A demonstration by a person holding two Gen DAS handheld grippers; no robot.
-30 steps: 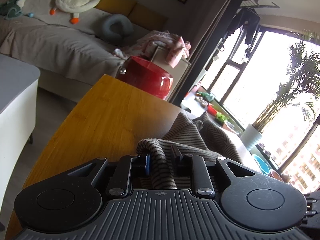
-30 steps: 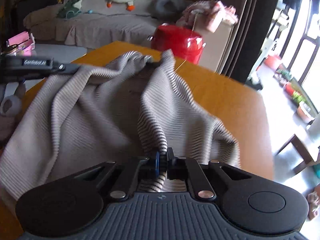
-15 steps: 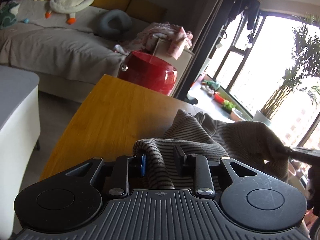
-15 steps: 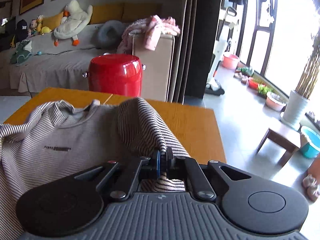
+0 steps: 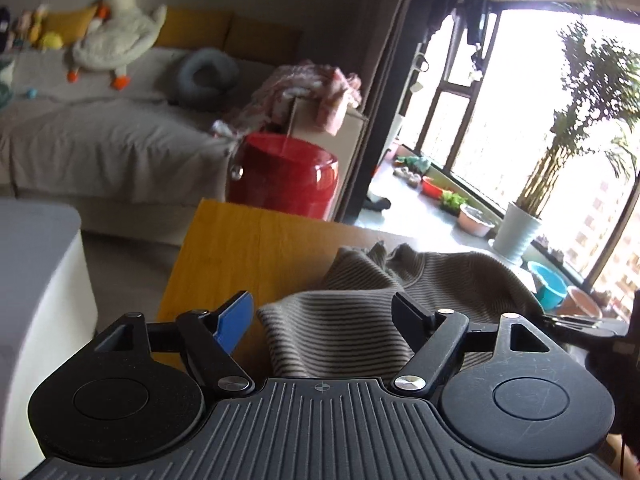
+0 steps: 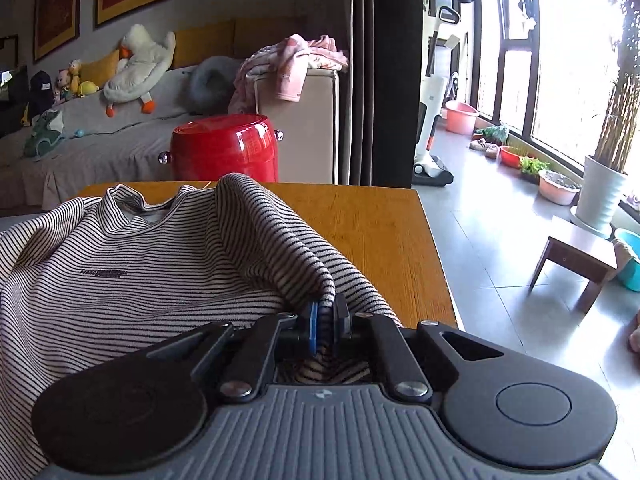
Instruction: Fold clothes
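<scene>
The striped shirt lies spread on the wooden worktop, its collar toward the red drum that stands just past the worktop's far edge. A small dark print sits on the chest, on the near side of the collar.

The right tool is clamped narrowly on a raised fold of the shirt, with striped cloth pinched between the blue pad and the black one. From that grip the fold runs up in a ridge toward the drum.

The left tool stands wide apart, its blue pad and its black finger clear of the cloth. A bunched hem of the shirt sits between them, not gripped. Beyond it the shirt slopes down onto the worktop, on the near side of the red drum.
</scene>
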